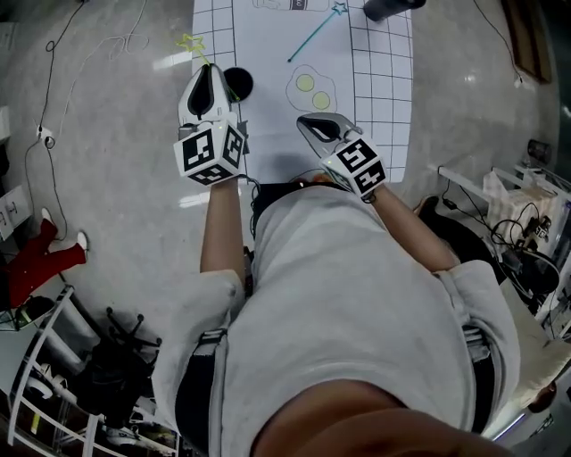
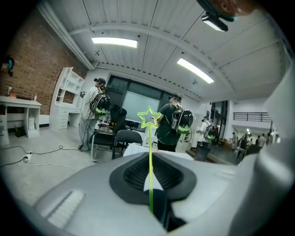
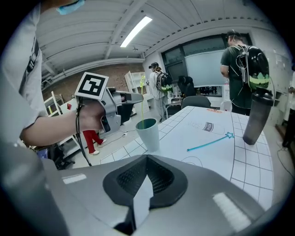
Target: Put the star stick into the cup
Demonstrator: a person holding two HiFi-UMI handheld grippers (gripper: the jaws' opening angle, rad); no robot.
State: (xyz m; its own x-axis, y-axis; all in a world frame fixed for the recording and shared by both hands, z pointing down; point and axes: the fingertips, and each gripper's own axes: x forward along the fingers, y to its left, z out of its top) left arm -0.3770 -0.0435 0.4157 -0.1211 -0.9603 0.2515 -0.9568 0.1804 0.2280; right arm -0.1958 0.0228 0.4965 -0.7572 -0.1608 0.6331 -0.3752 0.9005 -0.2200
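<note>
Steadiness wins here: left gripper (image 1: 207, 76) clamps the green star stick (image 2: 150, 156) upright just over the cup (image 3: 148, 134), right gripper (image 1: 312, 125) hangs closed and empty, so lower straight before letting go.

cup (image 1: 239, 85) left, bottle (image 1: 391, 8) far right, blue stick (image 1: 314, 34) between

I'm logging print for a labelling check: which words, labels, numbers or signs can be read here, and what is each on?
No text here can be read.
Dark printed label on the white mat: too small and blurred to read.
Left marker cube and right marker cube: black-and-white square patterns only, no letters or numbers.
</note>
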